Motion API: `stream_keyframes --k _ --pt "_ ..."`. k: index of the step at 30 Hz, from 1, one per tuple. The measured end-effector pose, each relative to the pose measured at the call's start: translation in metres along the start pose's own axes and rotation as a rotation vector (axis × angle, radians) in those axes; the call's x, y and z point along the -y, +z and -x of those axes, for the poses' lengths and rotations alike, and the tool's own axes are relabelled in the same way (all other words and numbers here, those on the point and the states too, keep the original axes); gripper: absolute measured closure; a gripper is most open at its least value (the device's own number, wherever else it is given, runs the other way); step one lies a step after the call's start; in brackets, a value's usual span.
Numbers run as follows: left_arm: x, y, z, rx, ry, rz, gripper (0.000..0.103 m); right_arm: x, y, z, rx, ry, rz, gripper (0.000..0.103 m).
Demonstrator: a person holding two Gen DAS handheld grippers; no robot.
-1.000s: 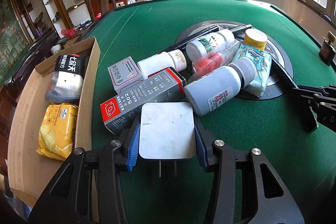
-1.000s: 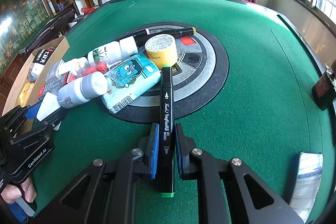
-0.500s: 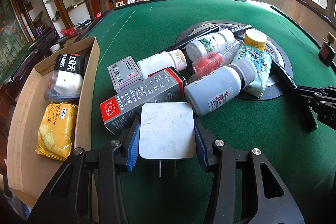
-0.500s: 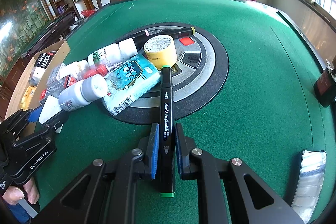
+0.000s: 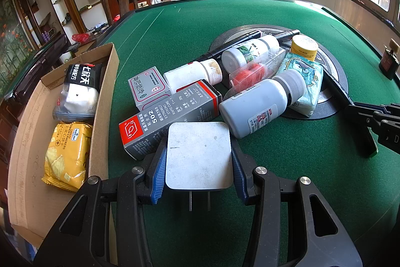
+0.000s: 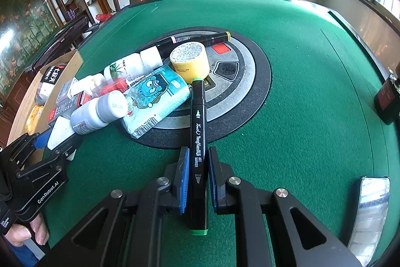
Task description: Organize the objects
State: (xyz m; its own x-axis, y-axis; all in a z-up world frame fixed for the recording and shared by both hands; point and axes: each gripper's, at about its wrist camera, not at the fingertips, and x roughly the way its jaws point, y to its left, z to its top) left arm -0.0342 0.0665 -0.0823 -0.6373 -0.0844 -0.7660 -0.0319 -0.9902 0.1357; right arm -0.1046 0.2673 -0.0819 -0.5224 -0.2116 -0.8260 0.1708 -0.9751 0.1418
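My left gripper (image 5: pixel 198 159) is shut on a white plug adapter (image 5: pixel 198 154), its two prongs pointing back toward me, just in front of a pile on the green felt. The pile holds a grey 502 box (image 5: pixel 170 116), a grey-white bottle (image 5: pixel 260 104), a small white box (image 5: pixel 148 86), two white bottles, a blue tissue pack (image 5: pixel 305 81) and a yellow jar (image 5: pixel 305 46). My right gripper (image 6: pixel 197 164) is shut on a black art marker (image 6: pixel 198 131) with green ends, lying along the fingers. The marker's far tip touches the yellow jar (image 6: pixel 191 61).
A cardboard box (image 5: pixel 103 111) at the left holds a yellow cracker pack (image 5: pixel 66 152) and a black-and-white packet (image 5: pixel 80 89). A round metal hub (image 6: pixel 232 71) sits mid-table. A dark bottle (image 6: pixel 386 99) stands at the right edge, a shiny object (image 6: pixel 370 212) nearer. Another marker (image 6: pixel 200 38) lies behind the pile.
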Motion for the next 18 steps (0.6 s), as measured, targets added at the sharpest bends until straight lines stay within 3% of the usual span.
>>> stream_keyframes --k 18 --pt "-0.002 -0.001 0.005 0.019 -0.023 0.001 0.058 -0.02 -0.004 0.016 0.074 -0.123 0.055 0.09"
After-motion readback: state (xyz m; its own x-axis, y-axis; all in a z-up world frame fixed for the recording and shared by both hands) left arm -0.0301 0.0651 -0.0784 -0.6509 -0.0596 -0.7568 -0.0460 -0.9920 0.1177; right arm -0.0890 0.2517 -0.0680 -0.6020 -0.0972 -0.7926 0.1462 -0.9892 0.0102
